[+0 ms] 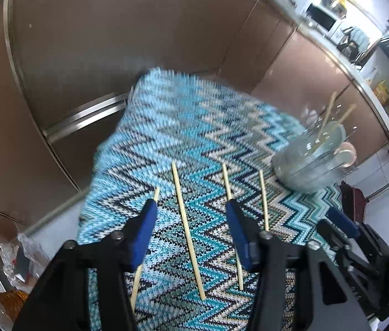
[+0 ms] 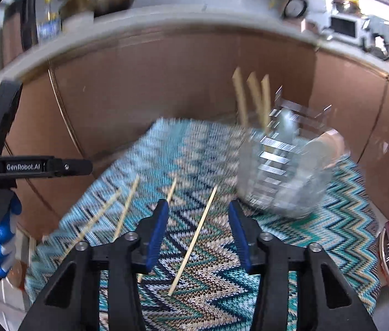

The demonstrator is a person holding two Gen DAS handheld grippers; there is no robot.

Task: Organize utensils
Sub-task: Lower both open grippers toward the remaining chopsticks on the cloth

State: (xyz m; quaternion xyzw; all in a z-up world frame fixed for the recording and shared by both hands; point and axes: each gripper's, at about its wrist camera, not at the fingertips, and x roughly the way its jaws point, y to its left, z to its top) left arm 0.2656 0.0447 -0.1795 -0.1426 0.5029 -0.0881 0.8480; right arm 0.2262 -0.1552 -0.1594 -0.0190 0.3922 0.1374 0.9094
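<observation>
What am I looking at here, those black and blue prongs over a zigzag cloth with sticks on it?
Those prongs are two hand-held claws, each with a camera looking along its fingers. One picture is from the left claw, the other from the right claw. Both hang open over a zigzag cloth, gripping nothing. Four loose chopsticks lie on the cloth; one chopstick sits between the left claw's fingers, another chopstick between the right's. More stand in a glass bowl nearby. The right view is blurred.

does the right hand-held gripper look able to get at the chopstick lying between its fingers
Probably yes. The right hand-held gripper is open with the chopstick lying flat on the zigzag cloth in its gap, nothing over it. The glass bowl sits off to the side.
</observation>
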